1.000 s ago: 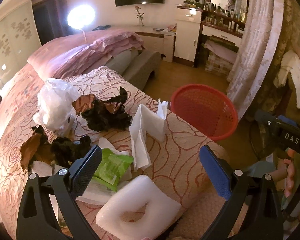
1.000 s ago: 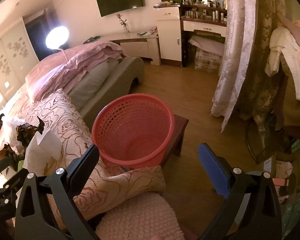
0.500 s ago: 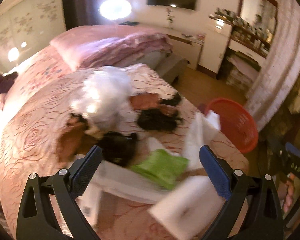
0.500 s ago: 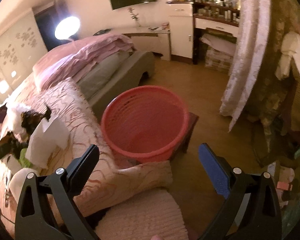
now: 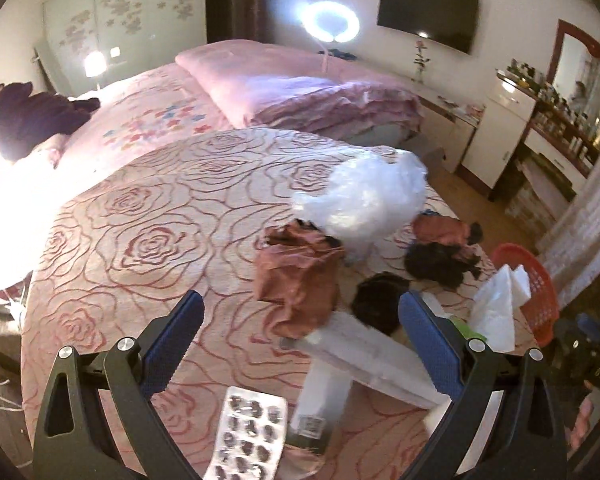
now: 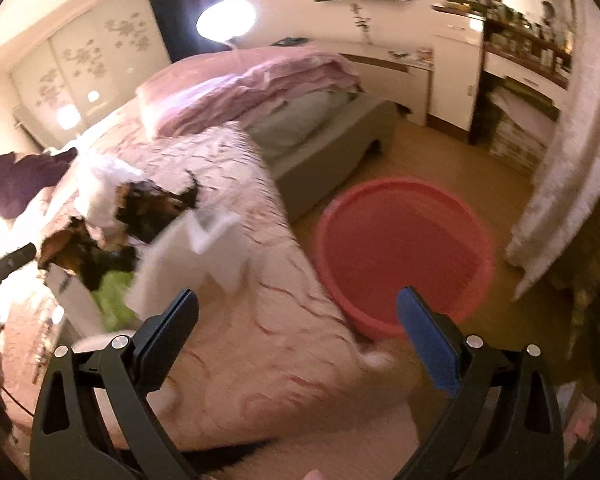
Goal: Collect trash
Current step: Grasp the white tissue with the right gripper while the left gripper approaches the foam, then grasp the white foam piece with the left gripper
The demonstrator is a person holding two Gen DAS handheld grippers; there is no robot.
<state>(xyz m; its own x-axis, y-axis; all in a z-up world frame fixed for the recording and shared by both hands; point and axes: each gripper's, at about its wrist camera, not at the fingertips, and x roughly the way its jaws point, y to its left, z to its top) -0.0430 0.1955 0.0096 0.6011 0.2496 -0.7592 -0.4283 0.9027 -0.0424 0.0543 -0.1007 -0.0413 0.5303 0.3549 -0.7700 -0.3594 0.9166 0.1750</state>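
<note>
Left gripper (image 5: 300, 320): fingers spread wide, nothing between them, held above the rose-patterned bed (image 5: 140, 208). Trash lies scattered on the bedspread ahead of it: crumpled clear plastic bag (image 5: 364, 200), brown wrapper (image 5: 300, 276) just below the bag, dark crumpled pieces (image 5: 440, 264) to the right, flat white packaging (image 5: 364, 356) between the fingers' line of sight, blister pack (image 5: 248, 436) nearest the camera, white tissue (image 5: 496, 308) by the bed edge.

Right gripper (image 6: 298, 316): fingers also fully apart, empty. Red basket (image 6: 404, 252) sits on the floor just beside the bed corner; view is motion-blurred. Green wrapper (image 6: 112, 296) is visible among the trash on the bed at left.
</note>
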